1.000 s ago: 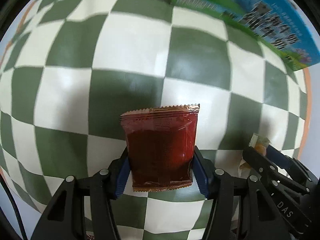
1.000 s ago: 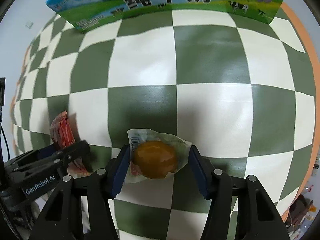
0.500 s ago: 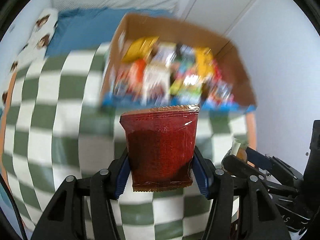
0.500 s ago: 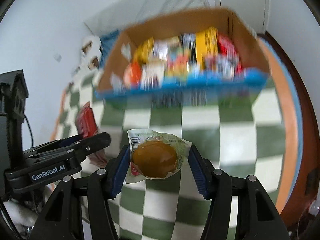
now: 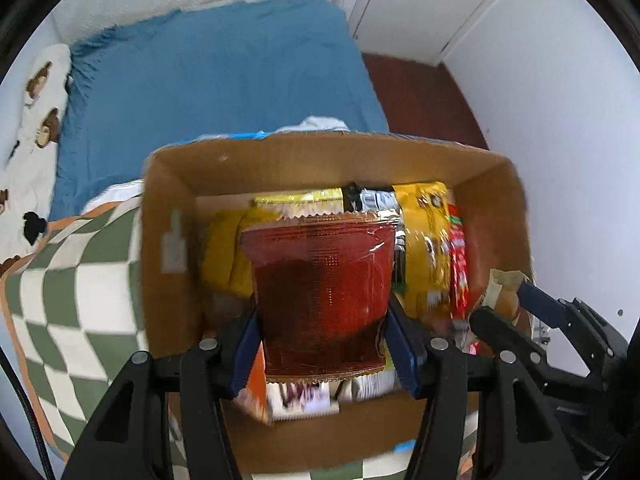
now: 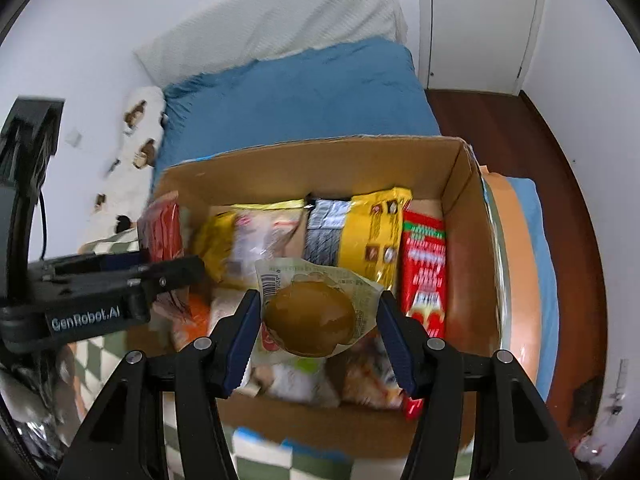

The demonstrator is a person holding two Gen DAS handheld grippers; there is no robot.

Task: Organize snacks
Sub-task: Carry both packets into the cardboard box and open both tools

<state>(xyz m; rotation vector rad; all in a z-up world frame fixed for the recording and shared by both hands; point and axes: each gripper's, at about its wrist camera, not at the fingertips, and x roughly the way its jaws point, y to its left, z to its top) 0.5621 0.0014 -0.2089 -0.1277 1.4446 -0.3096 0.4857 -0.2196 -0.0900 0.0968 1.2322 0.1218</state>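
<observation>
Your left gripper [image 5: 322, 344] is squeezing a dark red packet [image 5: 320, 300] by its two side edges, near the bottom. The packet stands up tall between the blue pads [image 5: 245, 350], its long way going up and down, and its zigzag top edge points away from you toward the far wall of the cardboard box [image 5: 168, 216]. It hangs in the air over the open box, not touching the snacks below. Your right gripper [image 6: 318, 326] is closed to about the same width on a round brown bun in a clear wrapper [image 6: 310, 318]. The bun is wider than it is tall, and the wrapper's loose top flap, the one with the barcode, sticks up and away from you. It too hangs over the box — just above the snacks near the front wall. Inside the box you can see a yellow bag [image 6: 374, 232] and a red pack [image 6: 424, 276] lying side by side, both running front to back. The box sits on a green and white checked cloth [image 5: 64, 300], with a blue blanket [image 6: 296, 100] behind it.
</observation>
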